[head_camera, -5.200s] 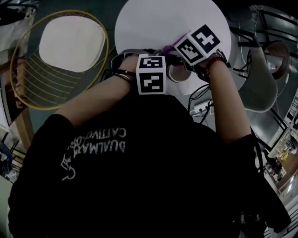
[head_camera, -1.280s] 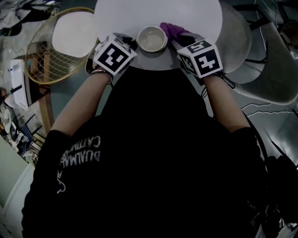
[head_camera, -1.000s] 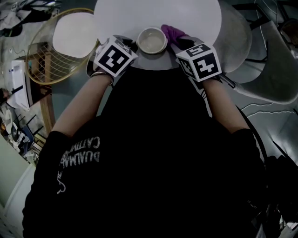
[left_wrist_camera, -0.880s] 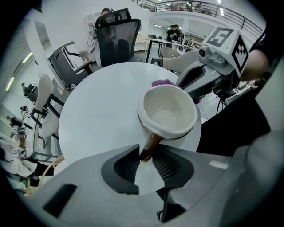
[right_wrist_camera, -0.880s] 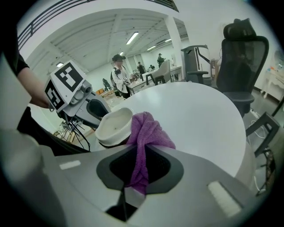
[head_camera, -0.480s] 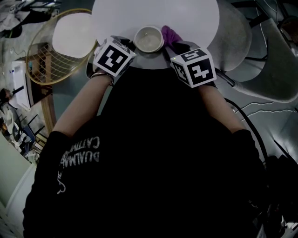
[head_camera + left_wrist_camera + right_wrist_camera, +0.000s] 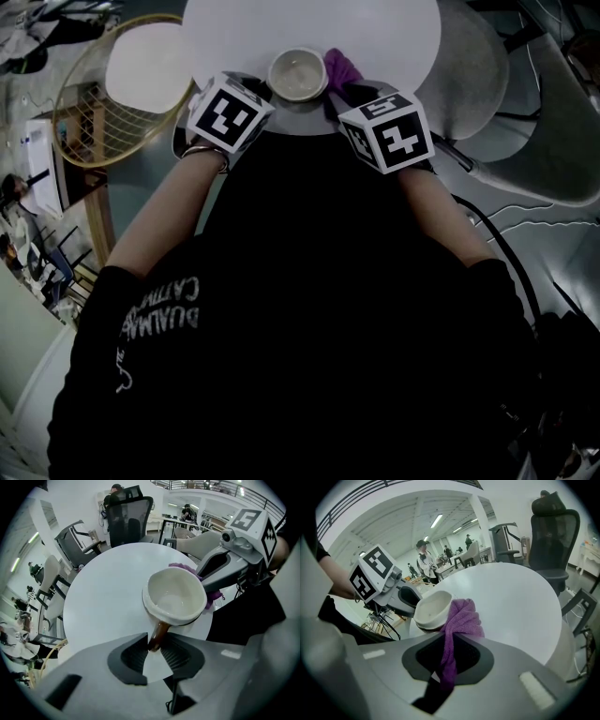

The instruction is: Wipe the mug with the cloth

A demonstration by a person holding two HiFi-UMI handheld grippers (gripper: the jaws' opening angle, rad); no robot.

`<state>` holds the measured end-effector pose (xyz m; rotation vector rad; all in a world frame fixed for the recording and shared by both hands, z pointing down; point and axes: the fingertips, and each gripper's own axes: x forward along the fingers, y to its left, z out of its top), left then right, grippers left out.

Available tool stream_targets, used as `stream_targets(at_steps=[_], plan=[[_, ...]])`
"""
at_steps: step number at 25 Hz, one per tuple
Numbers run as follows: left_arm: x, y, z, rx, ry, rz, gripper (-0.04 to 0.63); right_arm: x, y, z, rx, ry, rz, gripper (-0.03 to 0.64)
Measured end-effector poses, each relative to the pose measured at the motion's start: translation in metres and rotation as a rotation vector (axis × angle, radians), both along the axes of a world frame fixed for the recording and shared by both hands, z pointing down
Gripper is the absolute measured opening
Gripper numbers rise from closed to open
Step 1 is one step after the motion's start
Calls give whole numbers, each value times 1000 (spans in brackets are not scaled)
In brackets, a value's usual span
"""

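So, the left gripper point(image 7: 157, 645) has its jaws pinched narrowly on the brown handle point(image 7: 158, 637) of the cream ceramic mug point(image 7: 176, 597); the right gripper point(image 7: 449, 657) is clamped on a fuzzy purple cloth point(image 7: 461, 616), bunched against the mug's outer wall; the mug's at the near edge of the round white table point(image 7: 103, 588); I'd say wiping's underway, one side only so far; the mug looks empty and glossy.

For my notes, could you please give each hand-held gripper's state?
Left hand-held gripper: holds the mug handle.
Right hand-held gripper: holds the cloth.
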<state>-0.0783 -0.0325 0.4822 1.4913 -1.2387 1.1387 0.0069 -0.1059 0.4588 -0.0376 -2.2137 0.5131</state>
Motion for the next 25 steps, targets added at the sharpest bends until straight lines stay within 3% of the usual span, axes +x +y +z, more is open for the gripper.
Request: stream_targets(at_steps=[3, 7, 12, 17, 25], plan=[[5, 0, 0, -11, 12, 10, 83, 1, 0, 0, -21, 12, 5, 44], [16, -2, 1, -11, 11, 106, 67, 0, -5, 4, -46, 9, 19, 41], [24, -2, 0, -18, 16, 166, 69, -3, -10, 4, -26, 0, 30, 38], [53, 3, -2, -93, 122, 278, 97, -6, -18, 3, 12, -9, 33, 29], [58, -1, -3, -169, 206, 262, 104, -6, -20, -1, 103, -13, -43, 29]])
